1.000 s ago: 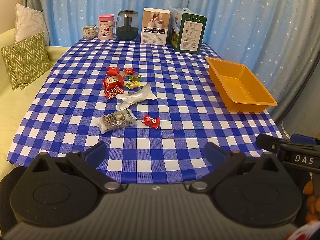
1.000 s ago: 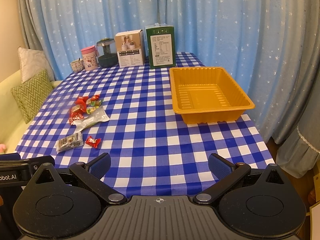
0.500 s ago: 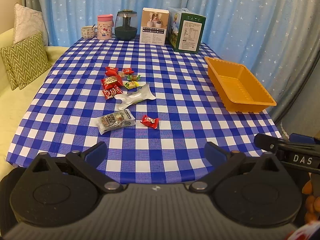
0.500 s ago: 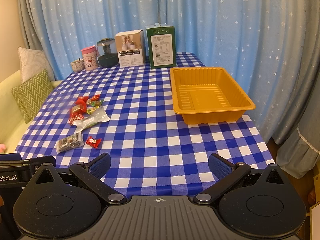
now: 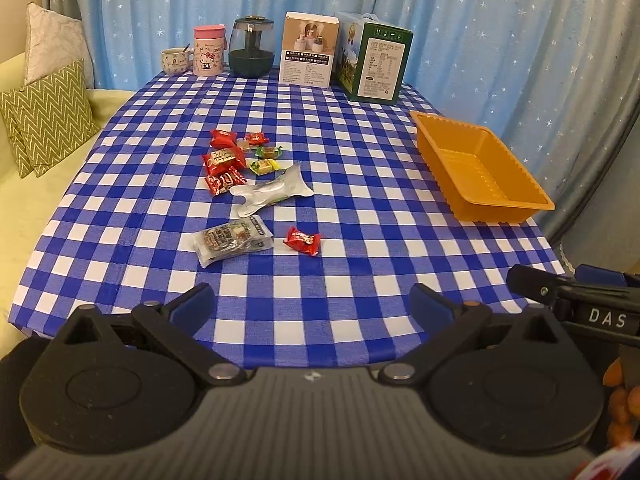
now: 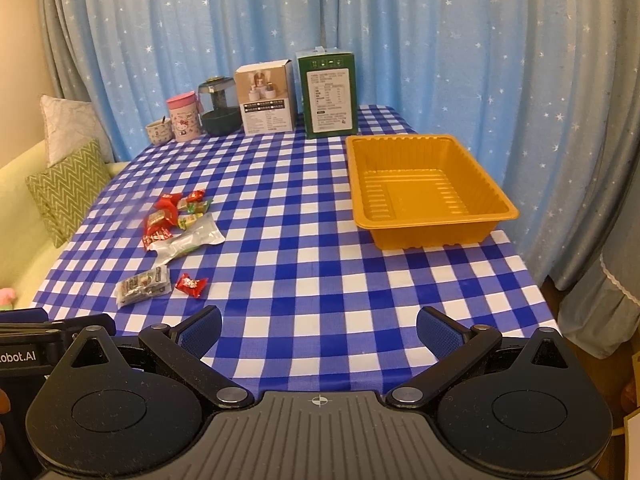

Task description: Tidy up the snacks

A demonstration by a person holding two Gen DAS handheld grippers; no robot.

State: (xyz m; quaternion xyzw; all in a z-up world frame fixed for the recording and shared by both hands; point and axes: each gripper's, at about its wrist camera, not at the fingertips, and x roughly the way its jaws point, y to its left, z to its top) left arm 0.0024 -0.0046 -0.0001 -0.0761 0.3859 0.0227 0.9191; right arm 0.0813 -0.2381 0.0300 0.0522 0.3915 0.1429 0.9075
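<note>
Hovering at bench (image 5: 360, 208) near edge: left tongs (image 5: 316, 306) and right tongs (image 6: 319, 330) both spread wide, holding nothing. Snacks (image 5: 256, 184) scattered mid-bench, well apart from orange tray (image 6: 430, 216) on the right.

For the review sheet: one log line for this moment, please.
left gripper open, empty | right gripper open, empty | snacks on tablecloth | orange tray empty
</note>
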